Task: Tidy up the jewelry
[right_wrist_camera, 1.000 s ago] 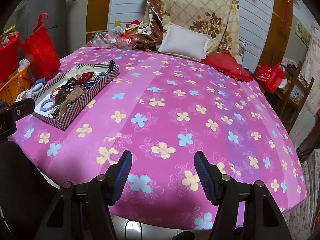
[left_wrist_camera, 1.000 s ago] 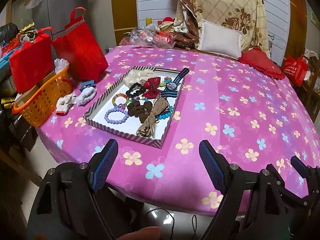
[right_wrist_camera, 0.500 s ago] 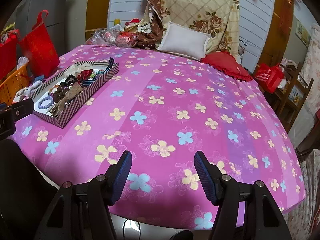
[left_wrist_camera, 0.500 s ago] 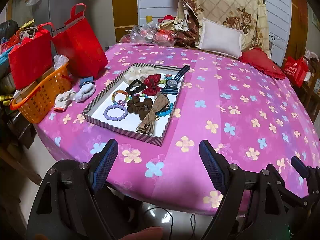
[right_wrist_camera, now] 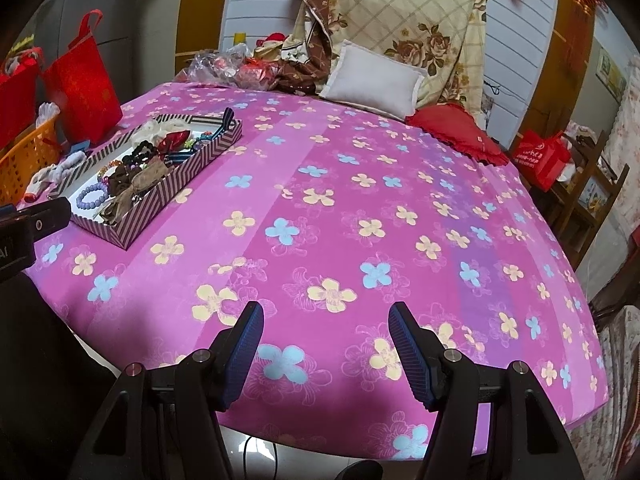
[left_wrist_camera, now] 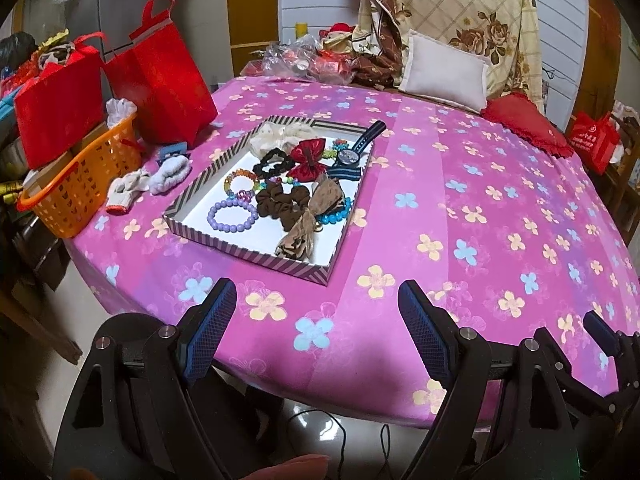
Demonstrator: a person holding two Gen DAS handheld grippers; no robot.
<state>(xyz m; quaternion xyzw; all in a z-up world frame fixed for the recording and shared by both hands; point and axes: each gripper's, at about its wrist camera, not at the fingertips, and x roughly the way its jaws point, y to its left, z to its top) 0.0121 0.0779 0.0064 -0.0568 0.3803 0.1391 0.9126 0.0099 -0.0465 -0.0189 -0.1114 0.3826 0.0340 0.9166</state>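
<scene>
Left gripper at bottom of the left view, fingers wide apart, nothing between them, over the near edge of the pink floral table. Right gripper at bottom of the right view, fingers also wide, holding nothing. Striped tray sits center-left in the left view, upper left in the right view. Inside: purple bead bracelet near the front left, brown scrunchie beside it, tan bow toward the front right, red bow mid-tray, watch at the far right corner with its strap over the rim. Orange basket and red bags at left. White pillow at the far edge.
</scene>
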